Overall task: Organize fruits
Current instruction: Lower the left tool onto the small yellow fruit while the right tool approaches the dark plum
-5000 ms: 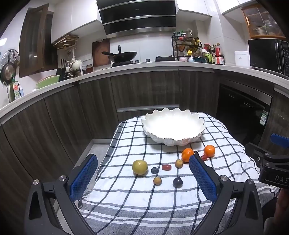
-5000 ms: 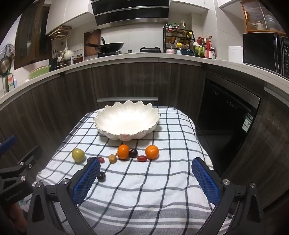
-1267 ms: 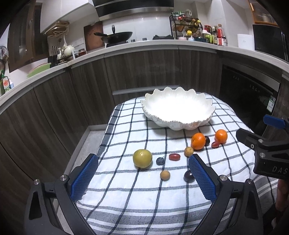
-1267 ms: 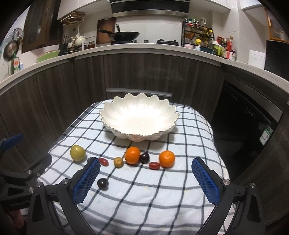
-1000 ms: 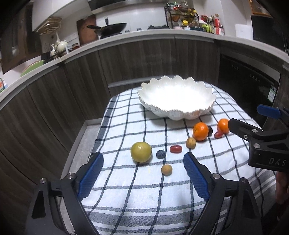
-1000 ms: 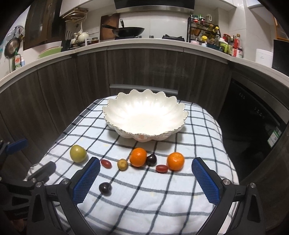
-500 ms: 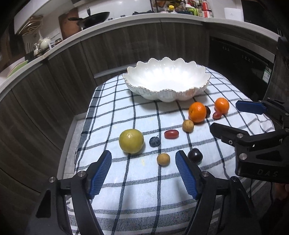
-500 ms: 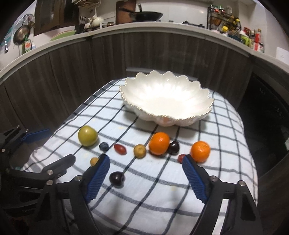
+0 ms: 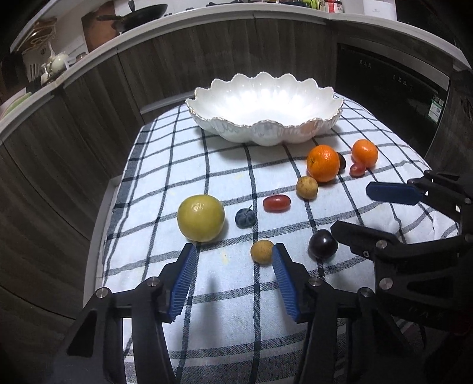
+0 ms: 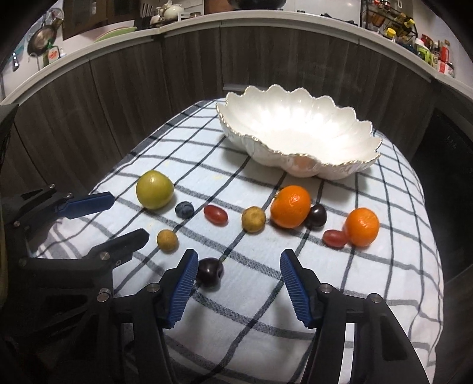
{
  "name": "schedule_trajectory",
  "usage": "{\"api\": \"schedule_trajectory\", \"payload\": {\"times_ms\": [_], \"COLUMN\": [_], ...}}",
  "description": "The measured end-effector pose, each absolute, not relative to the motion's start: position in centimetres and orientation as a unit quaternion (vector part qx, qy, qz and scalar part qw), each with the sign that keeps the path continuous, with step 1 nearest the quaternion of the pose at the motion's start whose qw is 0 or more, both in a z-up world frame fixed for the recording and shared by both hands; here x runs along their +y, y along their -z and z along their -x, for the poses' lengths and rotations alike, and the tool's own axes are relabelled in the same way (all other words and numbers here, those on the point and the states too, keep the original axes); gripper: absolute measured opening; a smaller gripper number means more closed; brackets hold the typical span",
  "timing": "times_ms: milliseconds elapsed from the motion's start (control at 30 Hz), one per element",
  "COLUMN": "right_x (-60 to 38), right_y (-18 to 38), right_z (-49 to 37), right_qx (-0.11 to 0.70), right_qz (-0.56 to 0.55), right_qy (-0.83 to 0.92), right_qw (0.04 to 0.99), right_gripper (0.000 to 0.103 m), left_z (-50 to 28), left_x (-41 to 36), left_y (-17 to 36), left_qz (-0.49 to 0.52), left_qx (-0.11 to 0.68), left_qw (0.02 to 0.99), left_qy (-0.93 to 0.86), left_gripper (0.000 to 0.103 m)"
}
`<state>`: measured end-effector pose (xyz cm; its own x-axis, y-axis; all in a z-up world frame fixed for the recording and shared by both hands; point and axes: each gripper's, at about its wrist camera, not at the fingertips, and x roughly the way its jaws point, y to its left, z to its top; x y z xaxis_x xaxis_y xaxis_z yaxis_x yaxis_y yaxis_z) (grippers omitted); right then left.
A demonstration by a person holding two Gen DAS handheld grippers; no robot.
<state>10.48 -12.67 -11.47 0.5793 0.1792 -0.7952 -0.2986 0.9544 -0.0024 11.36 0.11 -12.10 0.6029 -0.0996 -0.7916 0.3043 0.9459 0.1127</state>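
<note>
**Colours on the checked cloth**

A white cloth [image 9: 236,165] is showing dark navy check lines. The scalloped bowl [image 9: 266,103] is gleaming pearly white with a gold-edged rim. Two oranges [image 10: 291,206] are glowing bright orange, the apple [image 9: 201,218] yellow-green, the grape tomatoes [image 9: 276,203] red, the plum [image 10: 209,271] dark purple. Gripper pads [image 10: 184,288] are showing ribbed blue.

Dark wood cabinets [image 9: 183,44] — pale countertop [image 10: 266,17]

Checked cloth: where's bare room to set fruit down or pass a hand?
Free: inside the white bowl; the checked cloth nearest the cameras; the strip between bowl and green fruit. Crowded: the fruit row, from green fruit to right orange.
</note>
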Motion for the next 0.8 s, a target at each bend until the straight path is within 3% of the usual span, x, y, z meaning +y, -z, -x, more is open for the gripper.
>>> {"api": "schedule_trajectory", "payload": {"times_ms": [233, 800], "right_x": [-12.2, -11.4], "right_y": [12.8, 14.6], "right_z": [-10.8, -11.2], "right_qx": [0.460, 0.482], "right_qz": [0.070, 0.076], "right_qy": [-0.146, -0.169], "right_qw": [0.873, 0.856], "right_gripper": [0.052, 0.047], "left_z": [-11.8, -13.4], "left_x": [0.3, 0.3], "left_y": [13.0, 14.6], "left_qz": [-0.108, -0.082], "left_qx": [0.446, 0.486], "left_qw": [0.880, 0.857], "left_qy": [0.123, 0.150], "left_gripper": [0.046, 0.041]}}
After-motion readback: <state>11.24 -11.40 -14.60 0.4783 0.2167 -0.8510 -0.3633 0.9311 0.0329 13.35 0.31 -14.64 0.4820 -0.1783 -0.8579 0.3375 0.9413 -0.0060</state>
